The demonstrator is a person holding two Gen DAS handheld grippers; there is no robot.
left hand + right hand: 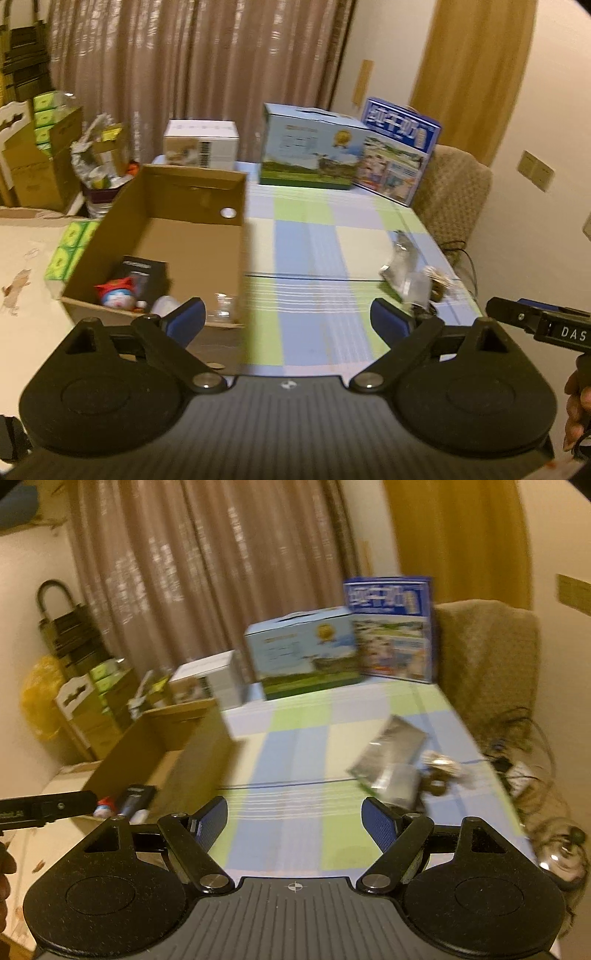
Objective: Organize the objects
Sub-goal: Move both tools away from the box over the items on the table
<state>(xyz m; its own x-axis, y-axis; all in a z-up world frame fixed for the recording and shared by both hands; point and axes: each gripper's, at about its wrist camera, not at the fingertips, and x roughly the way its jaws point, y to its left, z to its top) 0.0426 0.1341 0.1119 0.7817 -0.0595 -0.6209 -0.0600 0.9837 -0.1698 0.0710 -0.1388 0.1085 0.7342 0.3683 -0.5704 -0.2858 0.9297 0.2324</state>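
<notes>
Both the left gripper (288,319) and right gripper (293,821) hover with fingers spread wide, holding nothing. The cardboard box (192,192) on the table's (306,240) left holds a Doraemon toy (118,295) and black box (142,271); silver packets (404,267) lie right.

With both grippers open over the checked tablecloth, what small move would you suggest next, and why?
Probably ease the right gripper forward and to its right toward the silvery packet. Both it and the left gripper are open and hold nothing, the cardboard box already holds a toy and a black box, and the packet lies loose on the table, nearer the right side.
</notes>
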